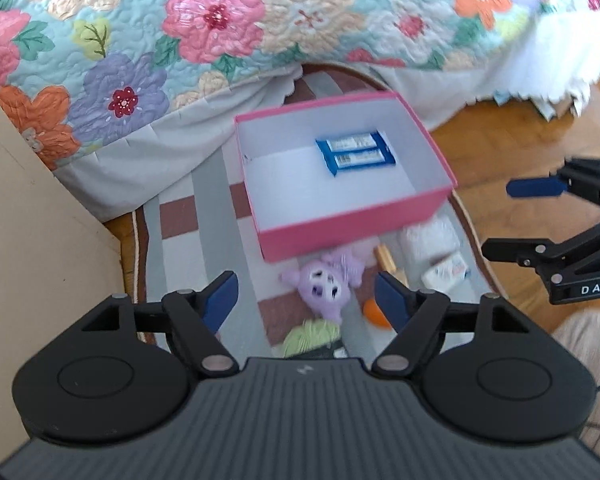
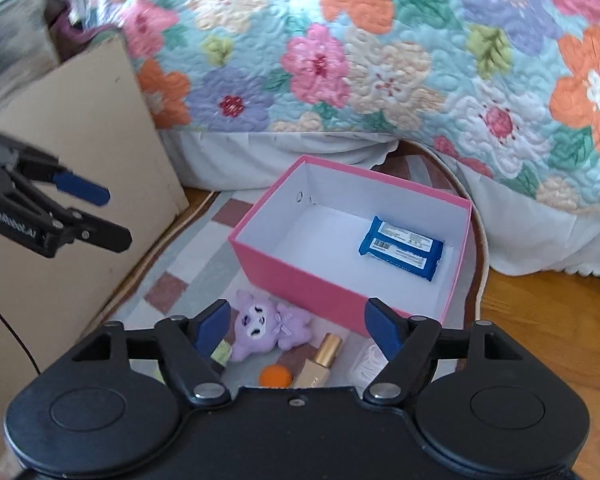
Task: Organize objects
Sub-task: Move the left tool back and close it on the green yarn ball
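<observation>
A pink box [image 1: 356, 224] [image 2: 300, 276] with a white inside stands on a striped rug and holds a blue snack pack [image 1: 356, 152] [image 2: 402, 248]. In front of it lie a purple plush toy [image 1: 328, 284] [image 2: 264, 328], an orange ball [image 1: 376, 314] [image 2: 275, 376], a gold-capped bottle [image 2: 320, 360], a green item [image 1: 312, 336] [image 2: 222, 354] and white packets [image 1: 444, 268] [image 2: 366, 364]. My left gripper [image 1: 306, 300] [image 2: 116, 216] is open and empty above the plush. My right gripper [image 2: 296, 326] [image 1: 500, 220] is open and empty above the loose items.
A bed with a floral quilt [image 1: 220, 32] [image 2: 380, 60] rises right behind the box. A beige cabinet side [image 1: 28, 220] [image 2: 80, 160] stands at the left. Wooden floor [image 1: 500, 152] [image 2: 548, 340] lies to the right of the rug [image 1: 204, 240].
</observation>
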Tool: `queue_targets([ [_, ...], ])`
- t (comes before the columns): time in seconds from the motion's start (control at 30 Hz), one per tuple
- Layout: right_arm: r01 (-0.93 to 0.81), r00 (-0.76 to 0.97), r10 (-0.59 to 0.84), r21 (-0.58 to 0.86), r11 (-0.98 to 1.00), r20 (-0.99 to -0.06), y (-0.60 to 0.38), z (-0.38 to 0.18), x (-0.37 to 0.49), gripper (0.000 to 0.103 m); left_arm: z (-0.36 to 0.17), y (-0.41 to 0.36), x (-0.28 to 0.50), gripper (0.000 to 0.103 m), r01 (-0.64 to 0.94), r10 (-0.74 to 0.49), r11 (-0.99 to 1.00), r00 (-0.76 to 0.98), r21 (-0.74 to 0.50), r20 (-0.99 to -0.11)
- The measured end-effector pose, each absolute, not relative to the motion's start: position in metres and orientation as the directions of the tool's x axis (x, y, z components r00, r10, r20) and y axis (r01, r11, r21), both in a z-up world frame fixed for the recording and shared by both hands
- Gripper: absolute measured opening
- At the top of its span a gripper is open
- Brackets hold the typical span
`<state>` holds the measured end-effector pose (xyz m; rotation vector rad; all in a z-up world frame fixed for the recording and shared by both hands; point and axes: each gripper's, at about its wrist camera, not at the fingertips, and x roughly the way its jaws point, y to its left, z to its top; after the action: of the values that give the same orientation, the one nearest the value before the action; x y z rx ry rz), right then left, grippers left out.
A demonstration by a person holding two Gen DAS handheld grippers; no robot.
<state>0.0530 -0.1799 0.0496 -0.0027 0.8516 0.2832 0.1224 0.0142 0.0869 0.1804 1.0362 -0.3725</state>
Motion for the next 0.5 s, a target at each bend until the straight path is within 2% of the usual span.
queue_targets([
  [0.17, -0.302, 0.593, 0.311, 0.152, 0.941, -0.743, -0.167, 0.034, 0.032, 0.082, 0.065, 0.011, 0.106, 0.078, 0.382, -0.163, 0.924, 0.431, 0.016, -0.888],
  [0.3, -0.331, 0.571, 0.336, 0.164, 0.929, -0.749, -0.155, 0.004, 0.022, 0.084, 0.025, 0.02, 0.103, 0.078, 0.327, -0.212, 0.939, 0.315, -0.103, -0.925],
  [0.4, -0.342, 0.526, 0.376, 0.215, 0.915, -0.763, -0.148, -0.024, 0.022, 0.084, -0.009, 0.025, 0.099, 0.078, 0.276, -0.228, 0.95, 0.292, -0.147, -0.929],
  [0.5, -0.349, 0.492, 0.409, 0.256, 0.901, -0.768, -0.142, -0.045, 0.024, 0.084, -0.041, 0.036, 0.096, 0.078, 0.183, -0.294, 0.95, 0.263, -0.252, -0.919],
])
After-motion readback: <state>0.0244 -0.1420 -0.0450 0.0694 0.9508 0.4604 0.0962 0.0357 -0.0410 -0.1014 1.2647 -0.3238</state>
